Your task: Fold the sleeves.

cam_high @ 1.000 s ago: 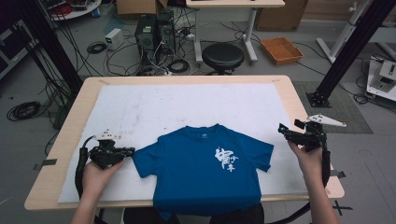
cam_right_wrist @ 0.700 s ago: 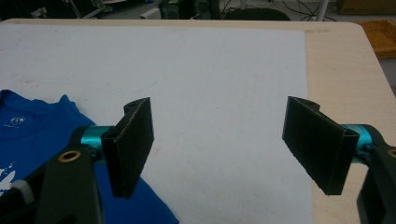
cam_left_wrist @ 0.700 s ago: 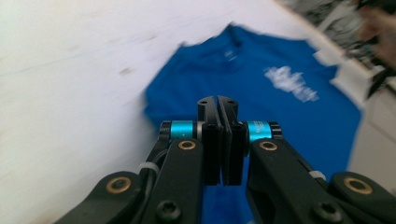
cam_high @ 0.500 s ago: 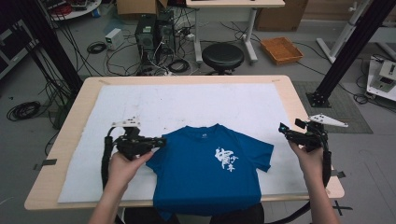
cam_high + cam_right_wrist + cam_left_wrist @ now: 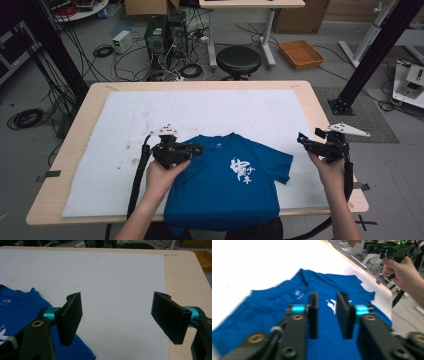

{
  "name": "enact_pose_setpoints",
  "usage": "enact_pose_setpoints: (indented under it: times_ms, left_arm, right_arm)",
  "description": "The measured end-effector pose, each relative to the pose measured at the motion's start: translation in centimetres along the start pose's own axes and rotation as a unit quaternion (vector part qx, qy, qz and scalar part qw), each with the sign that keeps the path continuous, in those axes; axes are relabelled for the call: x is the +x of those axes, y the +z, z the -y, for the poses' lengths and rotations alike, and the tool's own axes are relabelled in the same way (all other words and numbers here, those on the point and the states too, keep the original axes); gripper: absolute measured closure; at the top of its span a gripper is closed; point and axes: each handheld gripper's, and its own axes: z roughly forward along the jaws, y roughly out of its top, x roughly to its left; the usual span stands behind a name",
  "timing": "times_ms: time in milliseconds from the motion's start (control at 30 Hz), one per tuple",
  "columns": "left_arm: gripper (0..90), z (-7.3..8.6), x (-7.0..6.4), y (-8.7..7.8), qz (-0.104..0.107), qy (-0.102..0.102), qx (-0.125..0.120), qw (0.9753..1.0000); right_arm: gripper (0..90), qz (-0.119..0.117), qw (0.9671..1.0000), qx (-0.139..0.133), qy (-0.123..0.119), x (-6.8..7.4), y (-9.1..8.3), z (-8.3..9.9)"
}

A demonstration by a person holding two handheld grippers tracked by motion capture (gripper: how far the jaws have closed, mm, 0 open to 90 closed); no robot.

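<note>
Since the earlier frame, the left gripper (image 5: 196, 148) has been carried over the blue T-shirt (image 5: 235, 185), jaws narrow, nothing held; the right gripper (image 5: 303, 141) is held wide, idle; folding is judged unstarted.

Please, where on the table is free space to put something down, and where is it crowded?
The white mat is bare between the blue T-shirt collar and the table far edge, also left of the left gripper. A narrower strip lies between the sleeve and the right gripper. The near middle is crowded by shirt and hands.
</note>
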Motion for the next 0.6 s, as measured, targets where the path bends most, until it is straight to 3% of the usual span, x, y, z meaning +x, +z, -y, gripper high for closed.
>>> enact_pose_setpoints:
  times_ms: [33, 133, 233, 367, 567, 600]
  left_arm:
    - [67.0, 0.0, 0.0, 0.0, 0.000, 0.000, 0.000, 1.0000]
    - [66.9, 1.0, 0.0, -1.9, -0.038, 0.010, 0.014, 0.9991]
    - [63.4, 3.0, 0.3, -3.2, -0.059, -0.008, 0.047, 0.9971]
    - [59.8, 5.1, 0.0, -3.9, -0.062, -0.014, 0.055, 0.9964]
    - [55.7, 5.4, -0.5, -2.7, -0.061, 0.000, 0.069, 0.9957]
    - [66.6, 5.5, -0.4, -1.9, -0.044, 0.003, 0.089, 0.9950]
  right_arm:
    - [24.9, 0.000, 1.0000, 0.000, 0.000, 0.0, 0.0, 0.0]
    - [24.9, 0.004, 1.0000, 0.000, 0.005, -0.2, -0.1, 0.1]
    - [24.9, 0.004, 1.0000, 0.000, 0.008, -0.3, -0.1, 0.1]
    - [24.9, 0.004, 1.0000, 0.001, 0.007, -0.1, -0.1, 0.1]
    - [24.9, 0.003, 1.0000, 0.003, 0.003, 0.0, 0.1, 0.1]
    - [24.9, 0.003, 1.0000, 0.004, 0.002, 0.1, 0.2, 0.1]
